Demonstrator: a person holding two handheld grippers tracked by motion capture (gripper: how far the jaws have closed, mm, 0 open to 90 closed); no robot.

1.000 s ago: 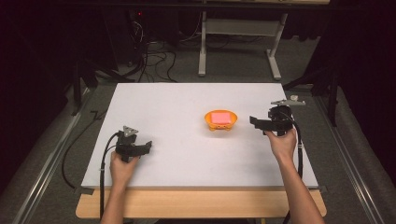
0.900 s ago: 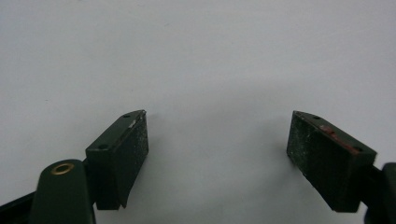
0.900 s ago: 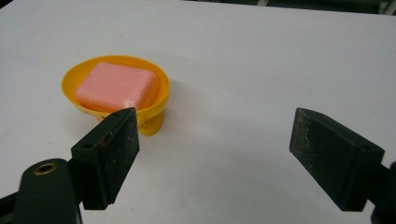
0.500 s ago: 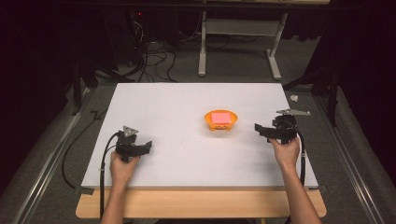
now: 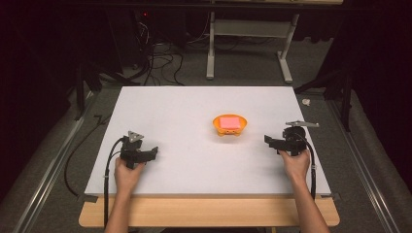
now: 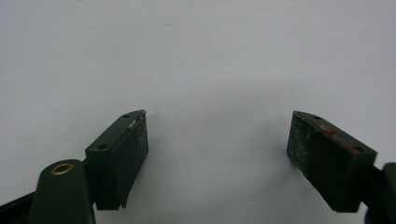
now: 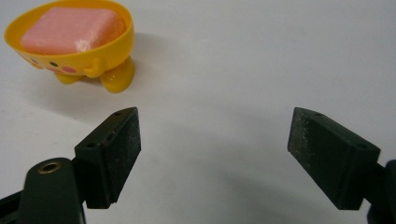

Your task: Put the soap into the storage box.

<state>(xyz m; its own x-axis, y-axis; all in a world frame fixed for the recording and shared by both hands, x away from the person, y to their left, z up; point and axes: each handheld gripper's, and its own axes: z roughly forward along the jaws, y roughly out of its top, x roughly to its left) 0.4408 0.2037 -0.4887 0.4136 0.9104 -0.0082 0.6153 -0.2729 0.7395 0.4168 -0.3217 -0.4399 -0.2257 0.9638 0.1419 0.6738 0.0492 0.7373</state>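
While I watched from my end, the table (image 5: 194,160) lay white and mostly bare, w/ the bowl (image 5: 229,124) sitting a bit right of centre, well apart from both grippers. It was a small orange-yellow thing on stubby feet, upright, w/ a face printed on its side. Inside it sat the block (image 5: 230,122), pink, lying flat and filling most of the hollow.

The right gripper (image 5: 268,141) rested near the table's right edge, pointed inward toward the bowl, jaws spread wide w/ nothing between them. In the right gripper view the bowl (image 7: 70,44) showed ahead and off to the upper left of the gap, not lined up w/ it, and the block (image 7: 72,29) had a small shine at one corner. The left gripper (image 5: 153,152) sat at the near left, also spread wide and empty, w/ bare table in front of it.

I judged the step as a pause w/ both hands parked; the block already looked placed, so either the job was done or a fresh reach was due. If the block or bowl was to be picked next, the right gripper was the closer one. It would need to swing toward the bowl, centre the gap on it, and close gently, since the bowl's feet looked apt to tip or skid.
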